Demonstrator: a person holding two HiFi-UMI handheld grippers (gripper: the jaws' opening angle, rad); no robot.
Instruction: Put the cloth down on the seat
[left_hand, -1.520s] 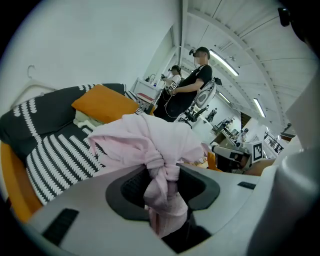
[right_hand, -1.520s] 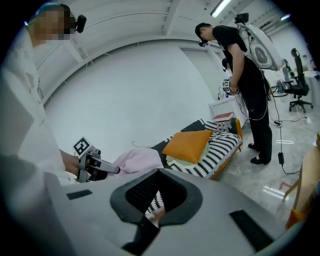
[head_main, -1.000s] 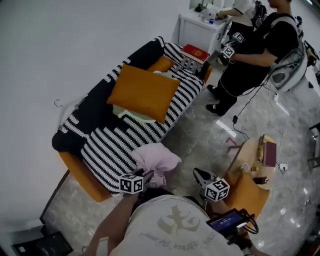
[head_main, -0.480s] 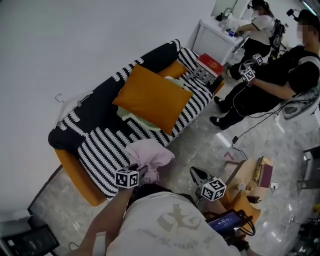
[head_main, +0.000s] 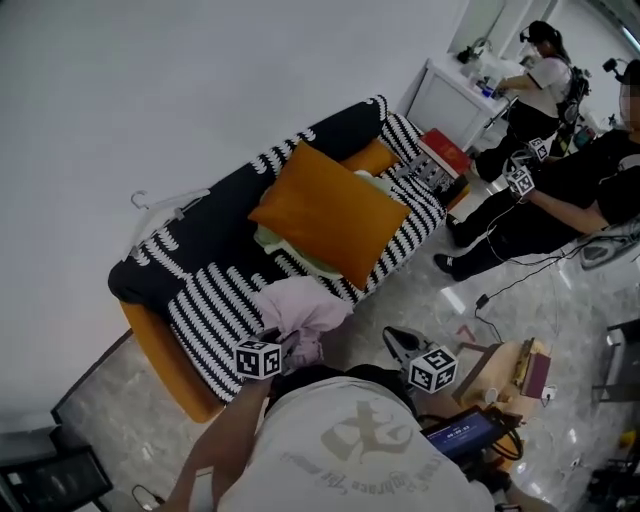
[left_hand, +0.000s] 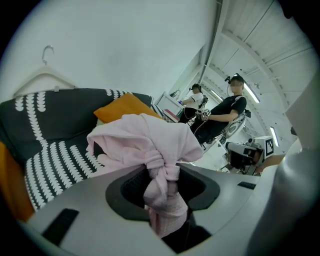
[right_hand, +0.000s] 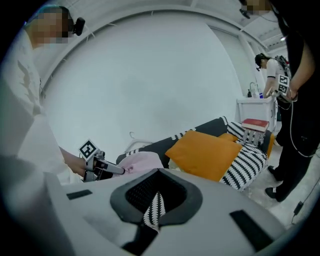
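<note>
Left gripper (head_main: 291, 347) stays clamped on the knotted pale-pink cloth (head_main: 300, 308), brought in over the black-and-white striped sofa seat (head_main: 215, 305); release pending. Right gripper (head_main: 396, 341) seemingly open, empty.

The near end of the sofa (head_main: 212, 300) seat shows bare striped cover, open from the front edge to the backrest. Farther along, an orange cushion (head_main: 330, 215) leans across the middle of the seat over a pale green cloth (head_main: 283, 243) and blocks that stretch. A red book (head_main: 447, 152) on a stack fills the far end. The floor (head_main: 420, 300) before the sofa lies open. A small wooden desk (head_main: 497, 362) stands to the right, and a person in black (head_main: 570, 185) stands farther off.
</note>
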